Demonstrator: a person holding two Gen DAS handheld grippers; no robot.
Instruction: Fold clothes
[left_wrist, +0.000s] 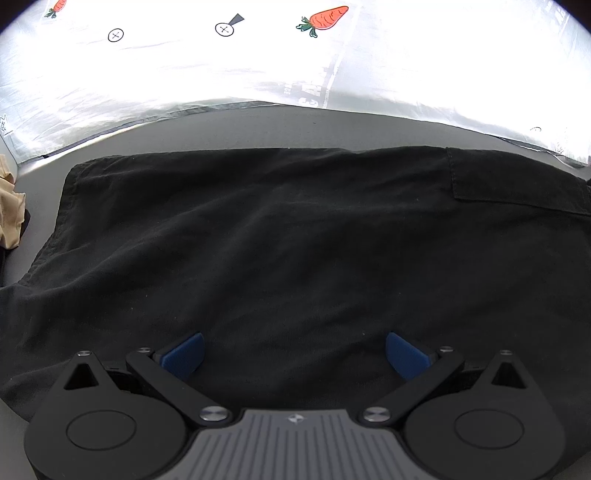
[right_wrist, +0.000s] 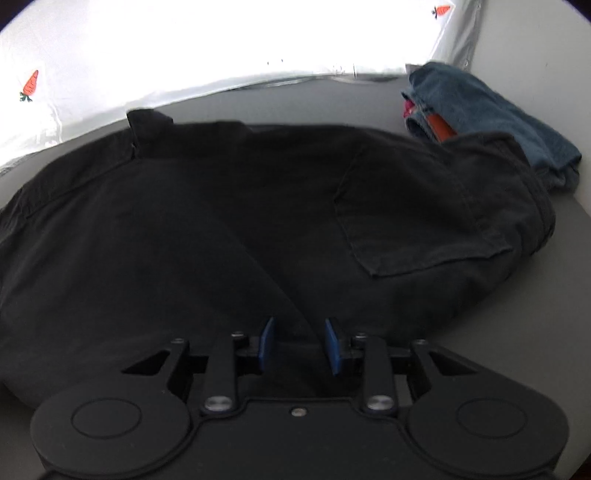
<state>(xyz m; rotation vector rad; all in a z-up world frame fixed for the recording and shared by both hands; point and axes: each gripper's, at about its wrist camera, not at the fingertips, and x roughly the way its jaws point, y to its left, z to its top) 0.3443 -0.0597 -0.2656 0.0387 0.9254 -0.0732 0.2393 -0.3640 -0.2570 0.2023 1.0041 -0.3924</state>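
Your left hand-held gripper (left_wrist: 294, 352) hung wide open over the black trousers (left_wrist: 258, 240); your right hand-held gripper (right_wrist: 299, 343) stood narrowly apart, its grip unclear, folded jeans (right_wrist: 487, 114) upper right.

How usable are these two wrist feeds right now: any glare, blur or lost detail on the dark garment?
Left wrist view: sharp; the white carrot-print sheet is blown out, while the black garment keeps visible creases. Right wrist view: softer, motion-blurred; sheet overexposed, garment nearly featureless apart from its pocket; folded jeans readable. Fisheye bending in both.
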